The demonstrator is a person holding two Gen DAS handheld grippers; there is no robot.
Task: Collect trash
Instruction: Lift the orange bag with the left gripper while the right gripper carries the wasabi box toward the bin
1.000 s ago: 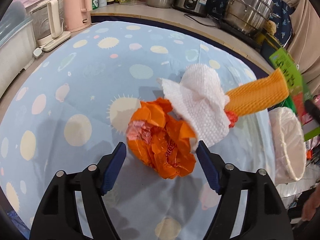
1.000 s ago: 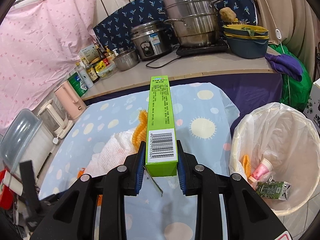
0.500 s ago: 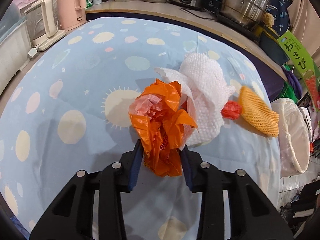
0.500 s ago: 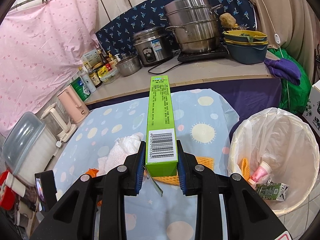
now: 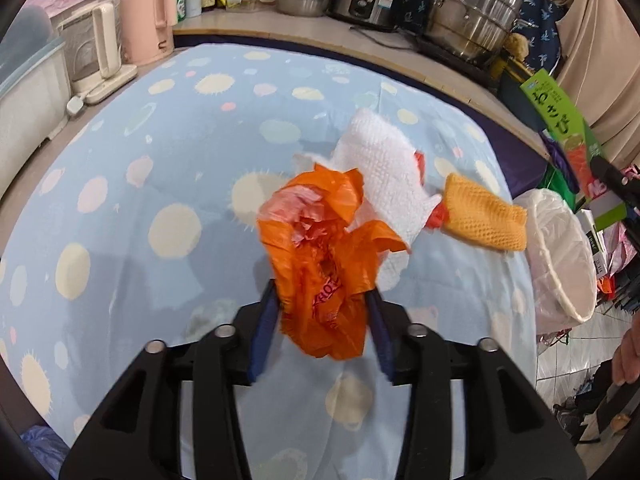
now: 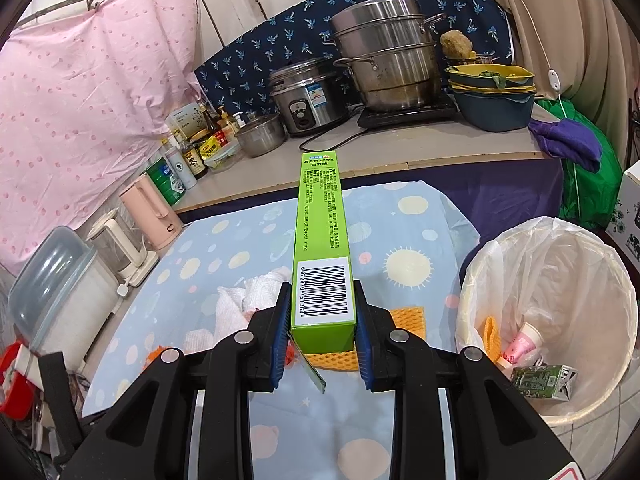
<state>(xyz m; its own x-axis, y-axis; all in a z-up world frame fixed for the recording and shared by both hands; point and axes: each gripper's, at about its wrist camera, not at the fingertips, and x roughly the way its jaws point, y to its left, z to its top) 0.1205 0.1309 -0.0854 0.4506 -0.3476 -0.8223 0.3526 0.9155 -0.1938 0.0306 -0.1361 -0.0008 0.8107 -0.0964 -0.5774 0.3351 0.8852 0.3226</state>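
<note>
Left hand-held gripper grips a crumpled orange plastic bag between its blue pads, the bag lifted clear of the table; its jaws have just eased a little wider, yet the bag remains pinched between them. Just beyond the bag lies a white paper towel, and beside that an orange foam net sleeve, both near the table's right edge. Right hand-held gripper is clamped on the barcode end of a long green box, which juts forward over the table. Off the table's right edge stands a white lined trash bin holding a pink cup and a small carton.
</note>
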